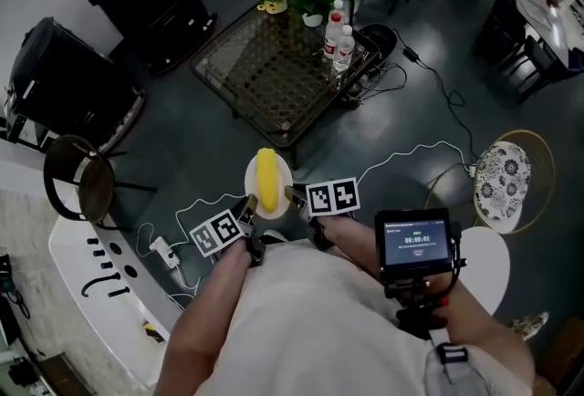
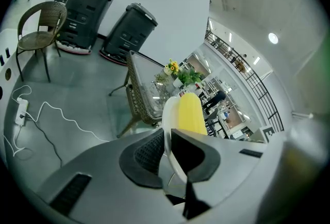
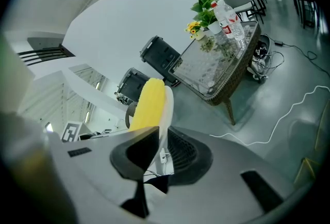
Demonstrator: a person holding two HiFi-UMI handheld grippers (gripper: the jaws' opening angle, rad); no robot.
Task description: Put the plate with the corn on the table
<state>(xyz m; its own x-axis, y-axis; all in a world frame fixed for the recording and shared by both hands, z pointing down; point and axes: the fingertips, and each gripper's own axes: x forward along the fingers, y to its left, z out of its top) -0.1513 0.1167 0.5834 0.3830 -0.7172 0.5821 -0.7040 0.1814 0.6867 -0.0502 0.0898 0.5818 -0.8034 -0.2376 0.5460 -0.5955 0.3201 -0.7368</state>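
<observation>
Above the floor (image 1: 196,143), short of the table (image 1: 260,66): plate (image 1: 251,177) carrying corn (image 1: 266,177), left tool (image 1: 248,205) clamped on its left rim, right tool (image 1: 293,196) clamped on its right rim.

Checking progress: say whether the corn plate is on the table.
Not yet. The plate with corn hangs above the floor, clamped by left tool and right tool, short of the table.

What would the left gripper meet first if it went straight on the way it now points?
The left gripper grips the plate; beyond it, probably the glass-topped table, though depth is unclear.
</observation>
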